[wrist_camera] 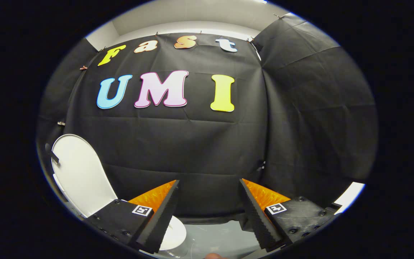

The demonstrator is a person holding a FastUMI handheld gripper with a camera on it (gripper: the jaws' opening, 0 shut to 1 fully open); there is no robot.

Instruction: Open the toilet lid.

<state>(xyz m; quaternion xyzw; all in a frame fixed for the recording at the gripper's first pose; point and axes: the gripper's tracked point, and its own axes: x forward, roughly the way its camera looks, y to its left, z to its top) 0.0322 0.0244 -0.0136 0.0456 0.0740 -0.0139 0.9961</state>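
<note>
The white toilet lid stands raised, tilted back against the black cloth wall, to the left of and beyond my left finger. A curved white piece of the toilet shows low down, just behind the tip of my left finger. My gripper is open, its two fingers wide apart with nothing between them. It points at the black cloth, well to the right of the lid and not touching it.
Black cloth hangs straight ahead and wraps round on the right. A grey floor lies below between the fingers. A small dark clip sits on the lid's upper left edge. A fingertip of a person shows at the bottom.
</note>
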